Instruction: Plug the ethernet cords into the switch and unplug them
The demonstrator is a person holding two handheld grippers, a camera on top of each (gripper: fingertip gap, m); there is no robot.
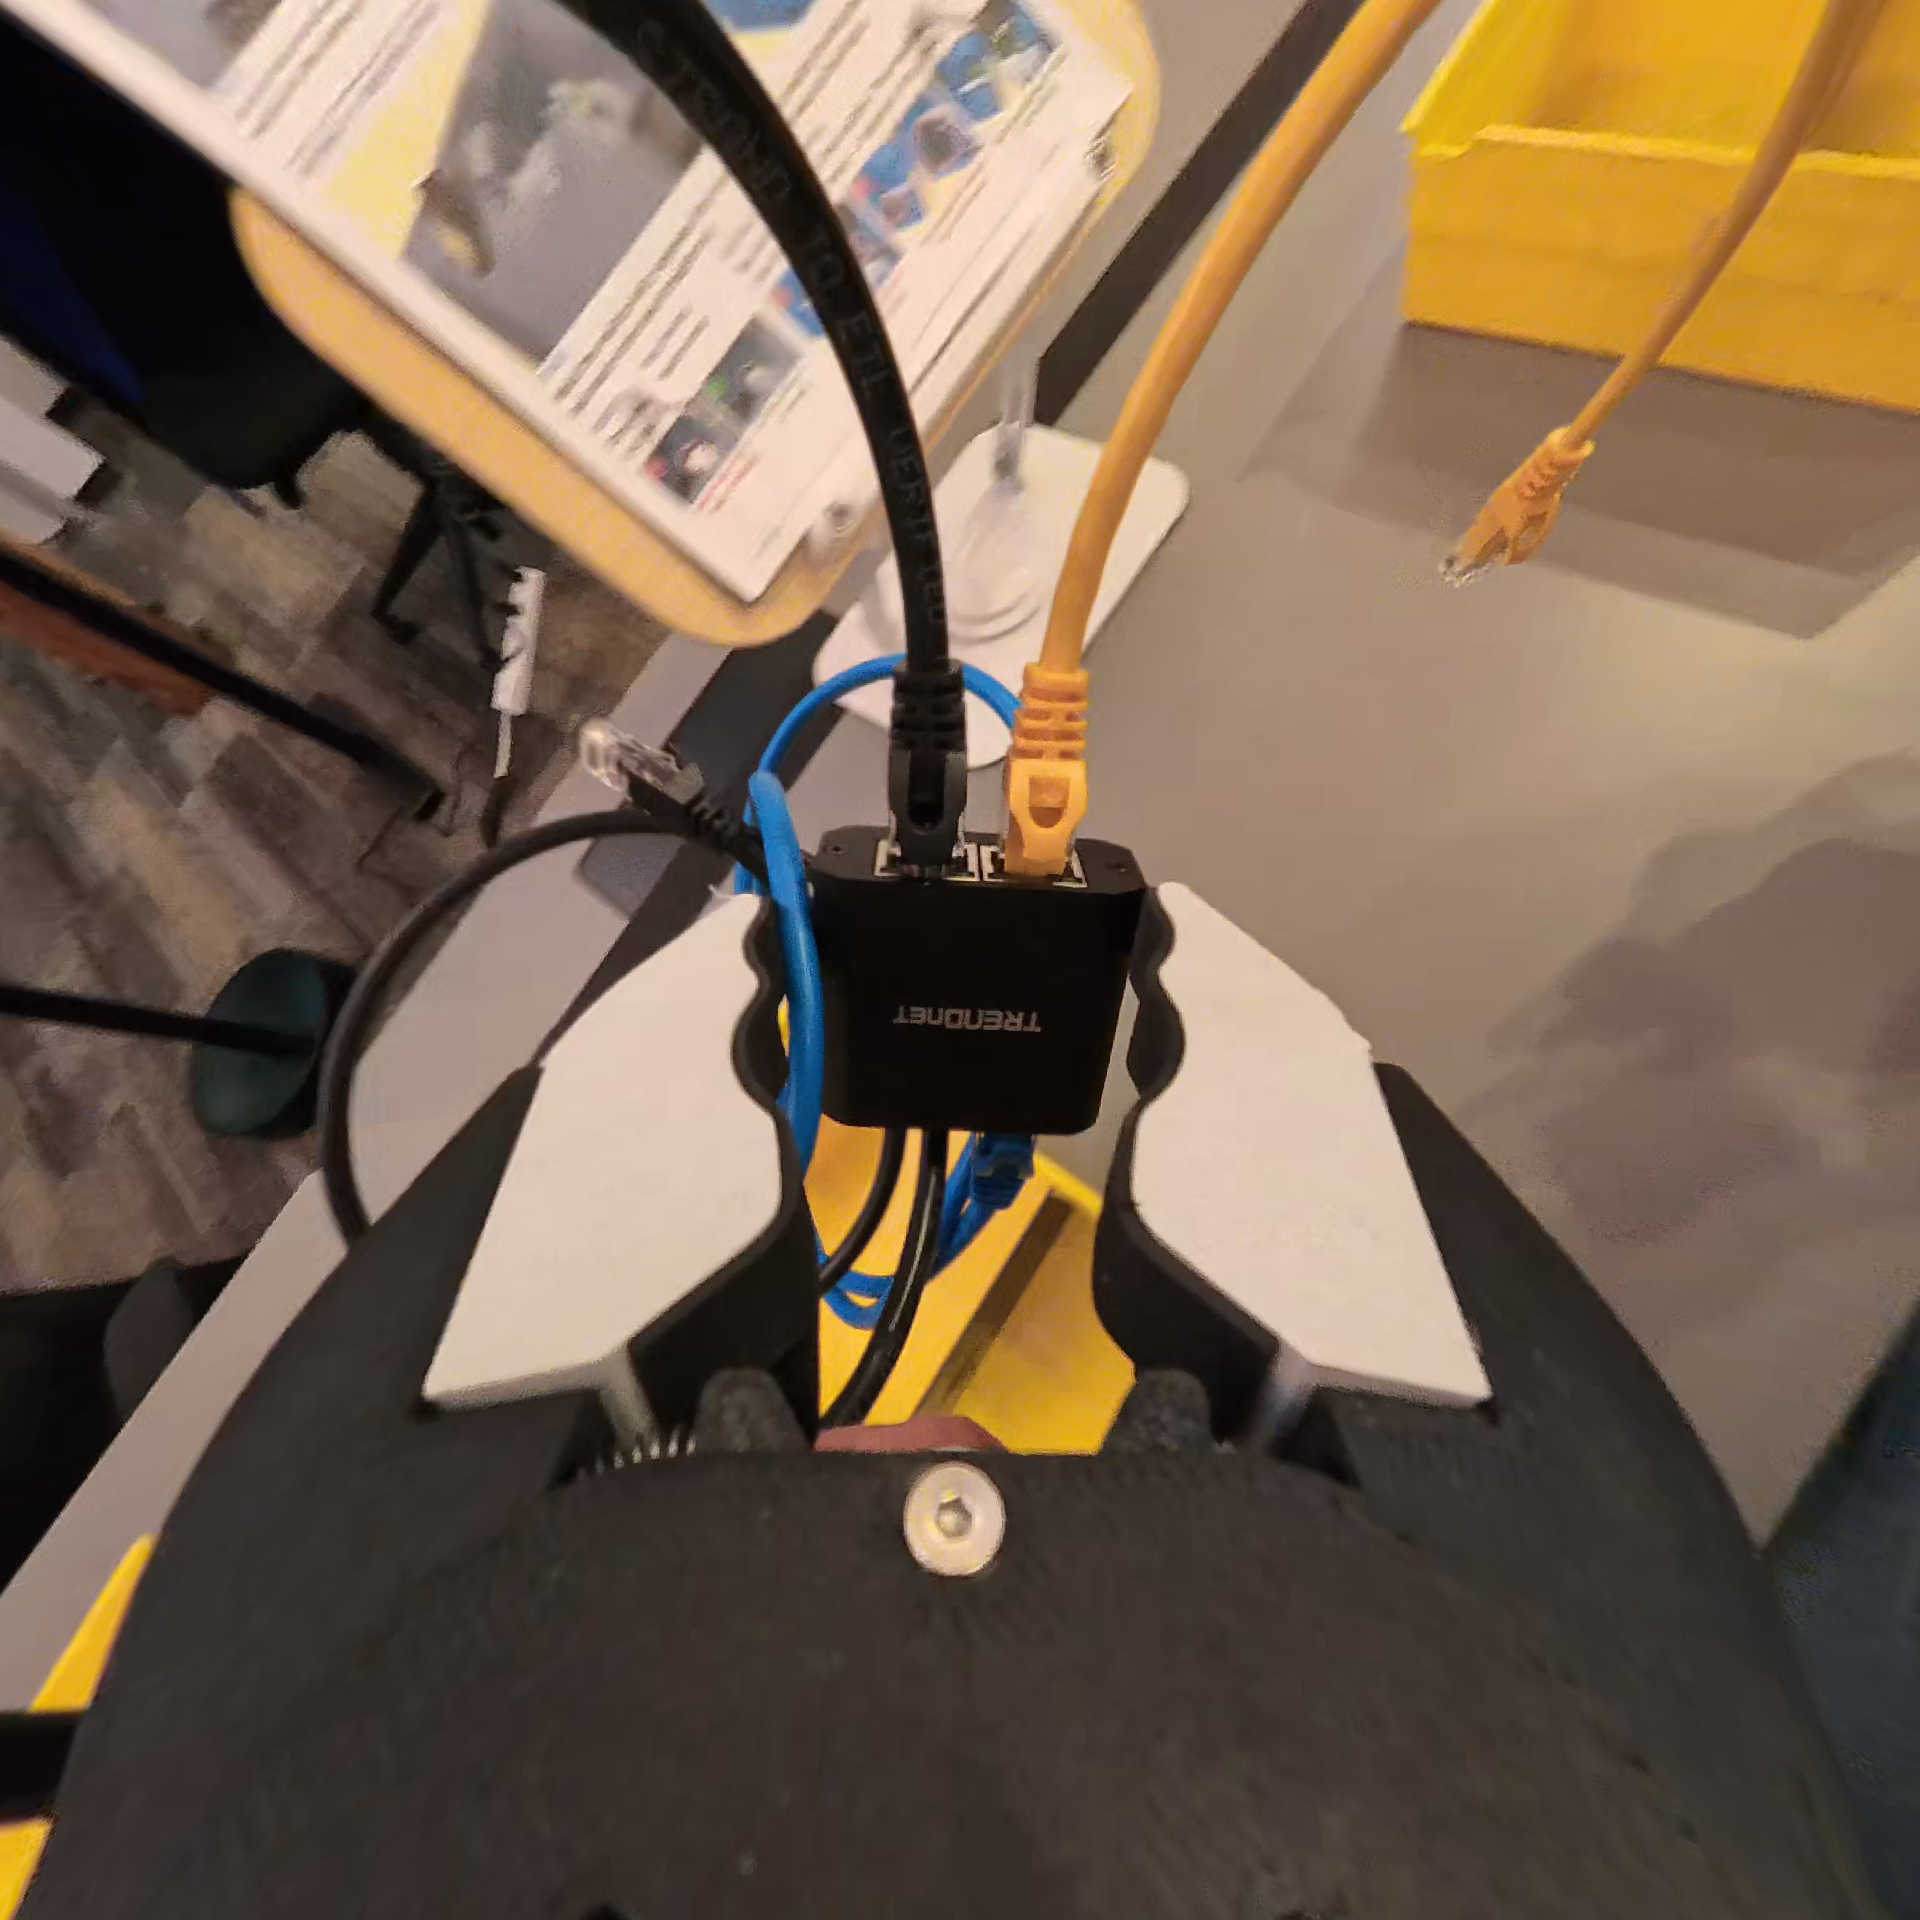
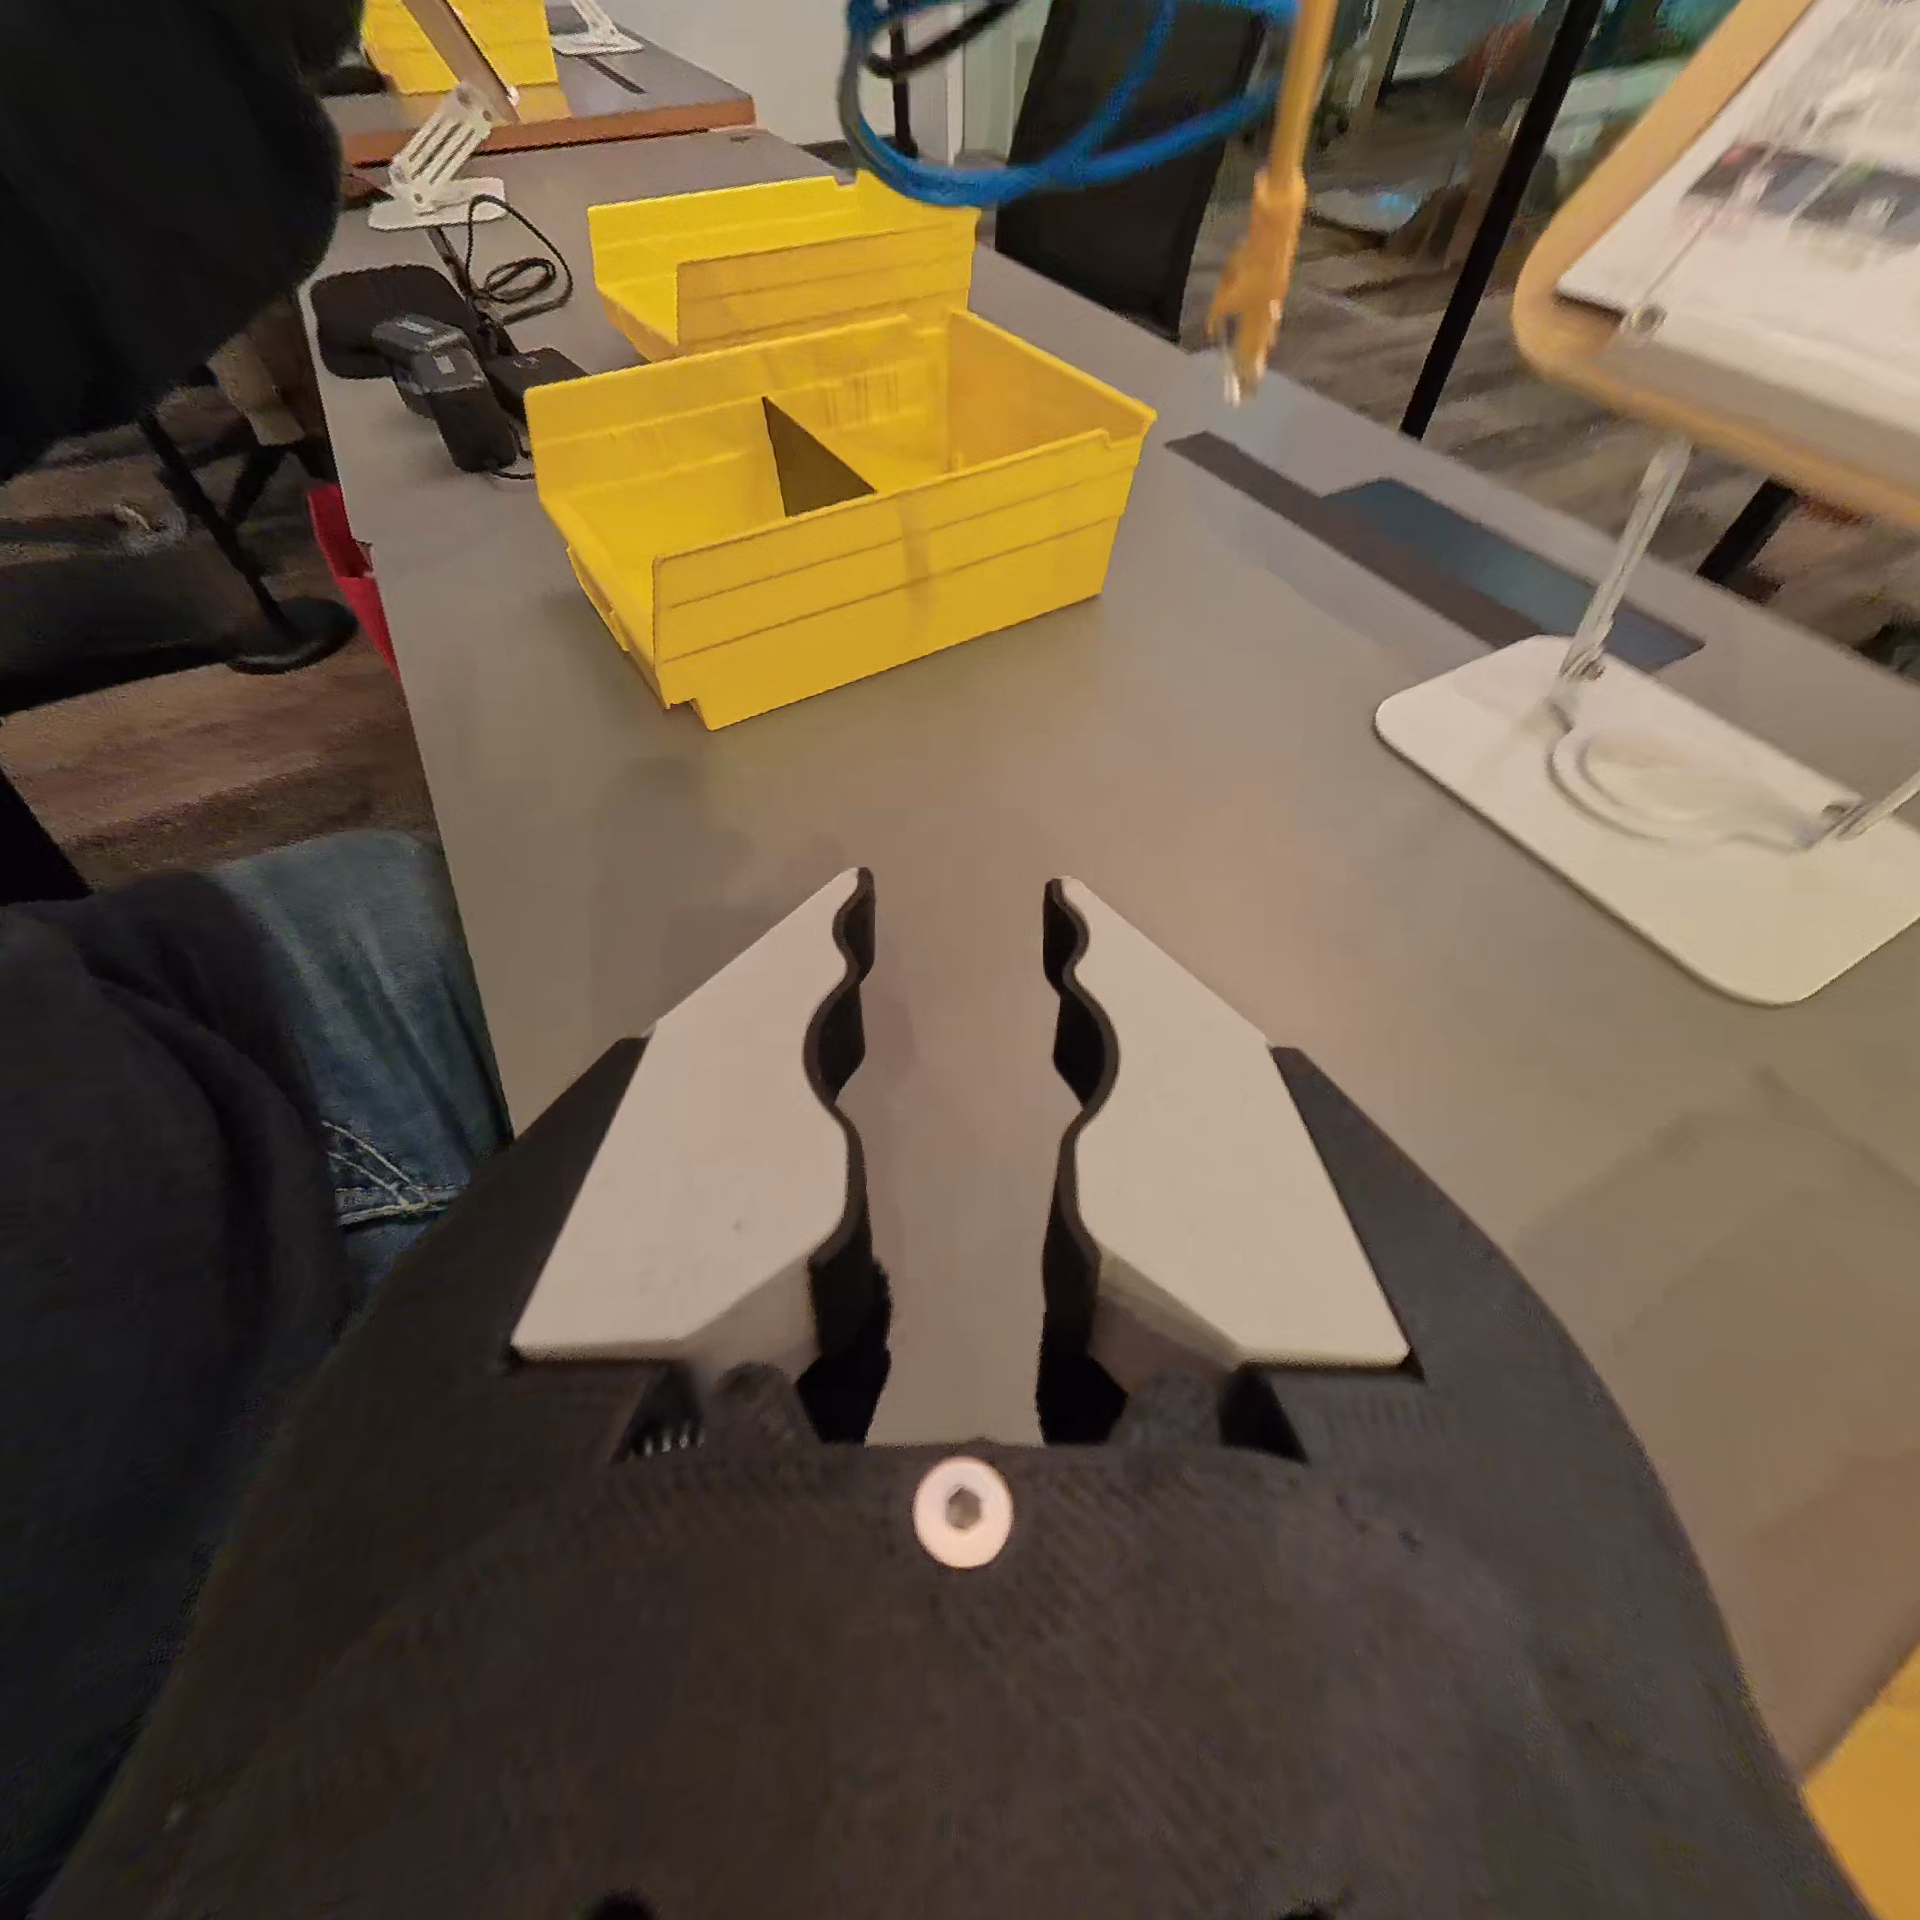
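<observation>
My left gripper [image 1: 961,914] is shut on a small black switch [image 1: 971,997] and holds it above the grey table [image 1: 1455,831]. A black ethernet cord [image 1: 925,727] and an orange ethernet cord [image 1: 1049,769] are plugged into its ports. The orange cord's free end [image 1: 1507,520] hangs loose at the right. The black cord's free plug [image 1: 634,758] sticks out at the left. A blue cord [image 1: 800,997] loops past the switch, unplugged. My right gripper [image 2: 956,914] is open and empty above the table [image 2: 1143,831]. The orange plug [image 2: 1252,291] and blue cord [image 2: 935,166] dangle at the top of its view.
Yellow bins [image 2: 831,520] stand on the table ahead of my right gripper, and one shows in the left wrist view [image 1: 1662,208]. A document stand with a white base [image 2: 1662,810] and printed sheet [image 1: 623,260] is at the table edge. A person's leg [image 2: 364,1039] is at the left. Left tips to right tips: about 30 cm.
</observation>
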